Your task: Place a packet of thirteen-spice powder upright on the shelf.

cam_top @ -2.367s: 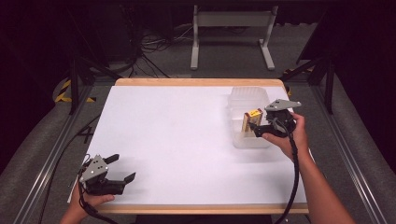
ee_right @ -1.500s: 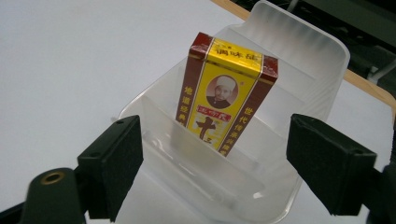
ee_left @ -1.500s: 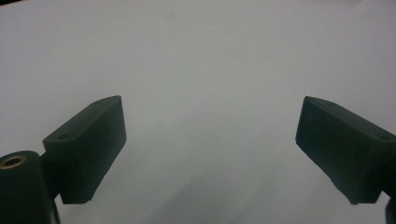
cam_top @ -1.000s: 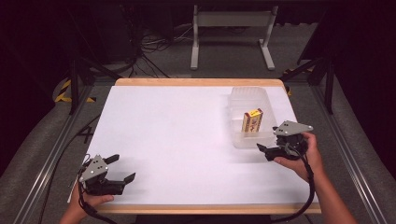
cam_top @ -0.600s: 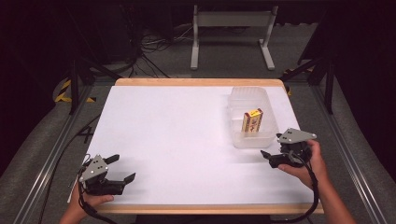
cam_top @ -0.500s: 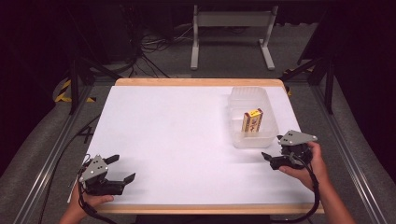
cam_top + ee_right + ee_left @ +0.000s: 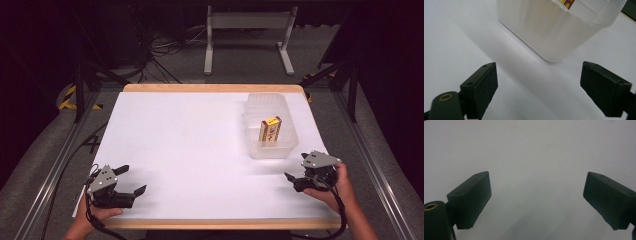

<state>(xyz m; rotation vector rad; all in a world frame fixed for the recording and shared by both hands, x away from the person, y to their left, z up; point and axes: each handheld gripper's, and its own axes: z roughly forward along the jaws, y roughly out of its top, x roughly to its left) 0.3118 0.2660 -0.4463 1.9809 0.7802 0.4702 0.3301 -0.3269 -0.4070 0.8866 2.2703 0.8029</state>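
Note:
A clear plastic container (image 7: pixel 268 149) stands on the right half of the white table (image 7: pixel 190 135). A small yellow and brown box (image 7: pixel 270 130) stands upright inside it. My right gripper (image 7: pixel 295 170) sits low near the table's front right corner, just in front of the container, with its jaws pointing left. Its jaws have just been opening, they stand open, and nothing is between them. In the right gripper view the container (image 7: pixel 554 32) rises close ahead of the right gripper (image 7: pixel 539 87), and a corner of the box (image 7: pixel 565 3) peeks over the rim. My left gripper (image 7: pixel 131 180) rests open and empty at the front left corner.
The table's wooden front edge (image 7: pixel 210 223) runs just below both hands. Metal rails flank the table, and a grey stand (image 7: pixel 247 22) and cables lie on the floor behind it. In the left gripper view the left gripper (image 7: pixel 536 202) faces bare white tabletop.
My right gripper has left the box in the container and drawn back toward the table's front right, sinking lower, with its jaws wider apart. The left gripper has stayed put.

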